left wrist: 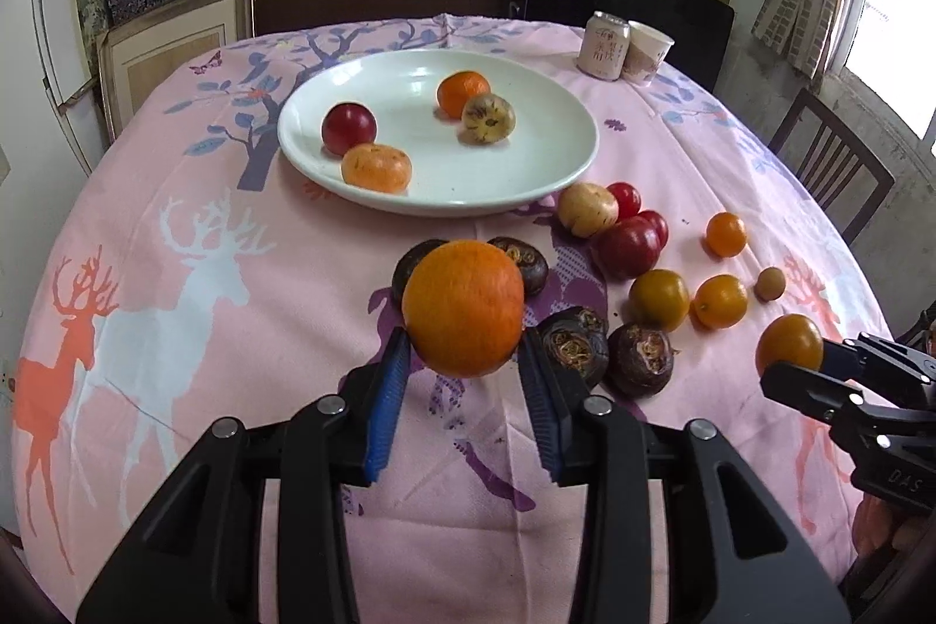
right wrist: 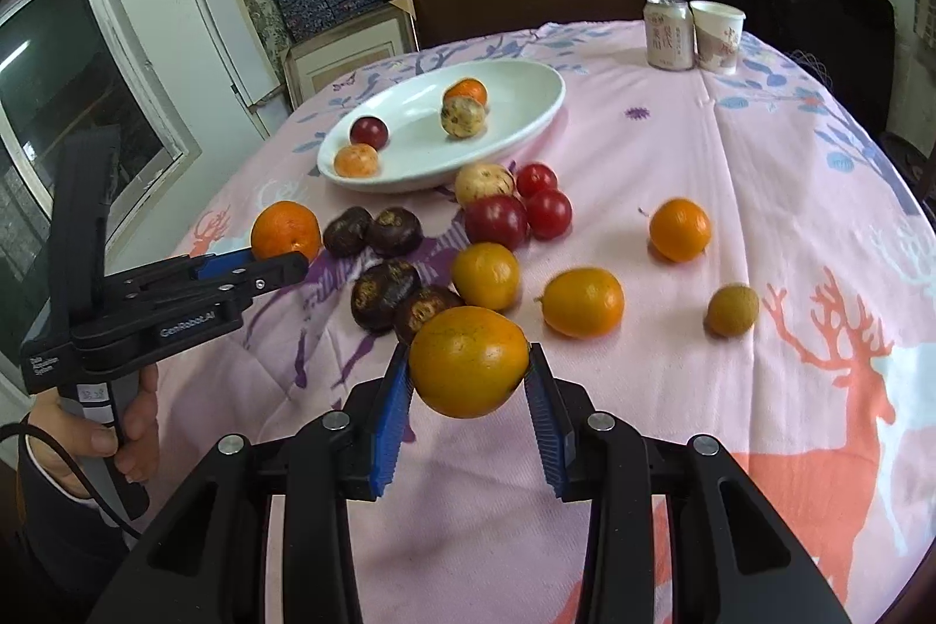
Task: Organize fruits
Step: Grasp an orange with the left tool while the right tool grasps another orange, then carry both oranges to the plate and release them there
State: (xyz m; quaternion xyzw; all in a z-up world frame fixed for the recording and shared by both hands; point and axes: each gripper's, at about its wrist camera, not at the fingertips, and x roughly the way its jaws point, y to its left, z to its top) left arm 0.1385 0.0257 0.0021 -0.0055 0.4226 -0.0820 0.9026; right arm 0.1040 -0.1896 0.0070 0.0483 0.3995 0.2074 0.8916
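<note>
My left gripper (left wrist: 462, 361) is shut on a bright orange mandarin (left wrist: 463, 308), held above the table in front of the white plate (left wrist: 526, 191); it also shows in the right wrist view (right wrist: 285, 229). My right gripper (right wrist: 468, 378) is shut on a yellow-orange fruit (right wrist: 468, 361), seen too in the left wrist view (left wrist: 790, 344). The plate holds a red plum (left wrist: 348, 128), two mandarins (left wrist: 376, 166) and a speckled yellow fruit (left wrist: 488, 118). Loose on the cloth lie dark water chestnuts (left wrist: 639, 358), red plums (left wrist: 626, 247), small oranges (left wrist: 721, 301) and a longan (left wrist: 769, 283).
A drink can (left wrist: 604, 44) and a paper cup (left wrist: 648, 52) stand at the table's far right. Chairs (left wrist: 830, 168) and shelves of boxes surround the pink deer-print tablecloth (left wrist: 205, 331).
</note>
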